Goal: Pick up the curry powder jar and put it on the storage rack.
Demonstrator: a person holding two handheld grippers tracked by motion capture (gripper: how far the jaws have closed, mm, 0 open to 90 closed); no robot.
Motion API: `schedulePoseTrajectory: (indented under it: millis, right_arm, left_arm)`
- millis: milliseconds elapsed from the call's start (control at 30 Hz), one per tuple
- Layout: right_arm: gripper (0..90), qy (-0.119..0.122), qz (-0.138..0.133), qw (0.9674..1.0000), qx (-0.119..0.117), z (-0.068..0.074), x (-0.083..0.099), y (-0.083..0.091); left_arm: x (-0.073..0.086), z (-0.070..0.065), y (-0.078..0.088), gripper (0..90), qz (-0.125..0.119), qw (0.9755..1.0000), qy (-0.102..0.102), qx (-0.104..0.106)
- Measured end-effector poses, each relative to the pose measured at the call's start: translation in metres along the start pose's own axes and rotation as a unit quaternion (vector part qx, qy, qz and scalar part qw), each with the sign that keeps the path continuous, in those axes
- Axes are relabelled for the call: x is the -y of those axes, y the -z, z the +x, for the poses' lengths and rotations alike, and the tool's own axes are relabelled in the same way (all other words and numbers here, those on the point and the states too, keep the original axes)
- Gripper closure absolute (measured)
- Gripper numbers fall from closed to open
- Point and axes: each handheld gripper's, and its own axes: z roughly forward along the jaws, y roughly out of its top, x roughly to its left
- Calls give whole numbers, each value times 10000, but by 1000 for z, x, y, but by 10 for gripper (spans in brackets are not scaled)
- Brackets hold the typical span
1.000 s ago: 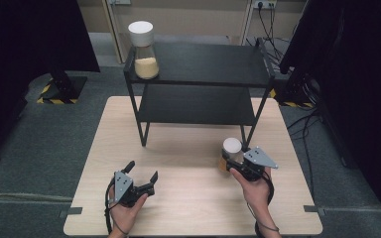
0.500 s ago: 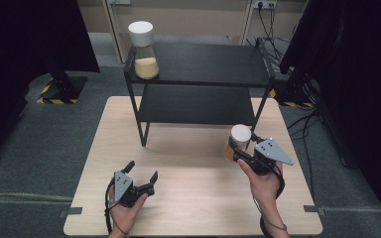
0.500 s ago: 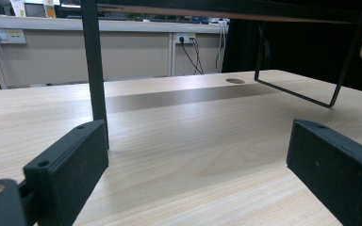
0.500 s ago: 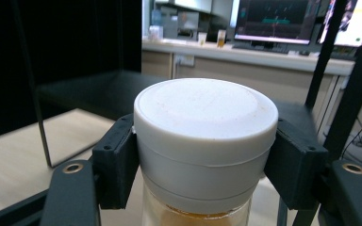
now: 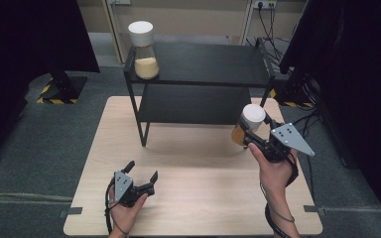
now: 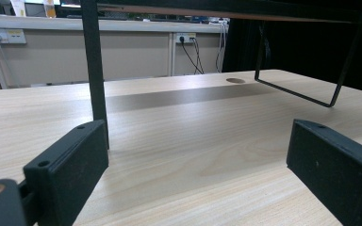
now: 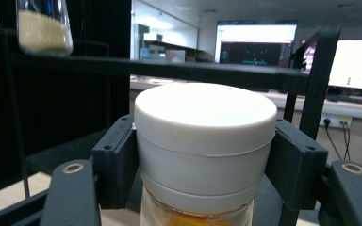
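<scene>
On the right side of the high view, the right claw [image 5: 250,141] is gripping a jar [image 5: 248,124] with a white lid and orange contents, and it is holding this jar in the air above the wooden bench [image 5: 193,198], just in front of the right end of the black shelf rack [image 5: 203,64]. The jar is standing nearly upright. On the top shelf, at its left corner, a second jar [image 5: 143,49] with a white lid and pale yellow contents is standing. Near the front edge of the bench, the left claw [image 5: 141,171] is resting low over the wood with its jaws standing open and nothing between them.

From the left gripper view, the two black jaws are standing wide apart, and between them the bench surface [image 6: 193,141] is showing. A black leg of the rack [image 6: 94,66] is rising just behind the left jaw.

From the right gripper view, both jaws are pressing on the white lid of the jar [image 7: 205,136] from the two sides. Behind it the rack's top shelf edge [image 7: 169,68] is crossing, and the second jar [image 7: 42,28] is standing on it at the upper left.
</scene>
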Motion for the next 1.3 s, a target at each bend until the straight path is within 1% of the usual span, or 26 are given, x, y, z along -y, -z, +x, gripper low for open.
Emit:
schedulePoseTrajectory:
  millis: [133,300,800,1300]
  right_arm:
    - [339,33,-63,10000,21,0,-9,-2]
    - [339,57,-100,9999,30,0,-18,-4]
    - [339,59,-289,9995,117,2,-38,-11]
    - [340,140,-424,9988,190,5,-62,-20]
  left_arm:
    - [0,1,0,58,0,10000,41,-3]
    - [0,0,0,58,-1,10000,10,-4]
    - [-1,0,-1,58,20,10000,31,-14]
    - [-1,0,-1,58,27,10000,32,-7]
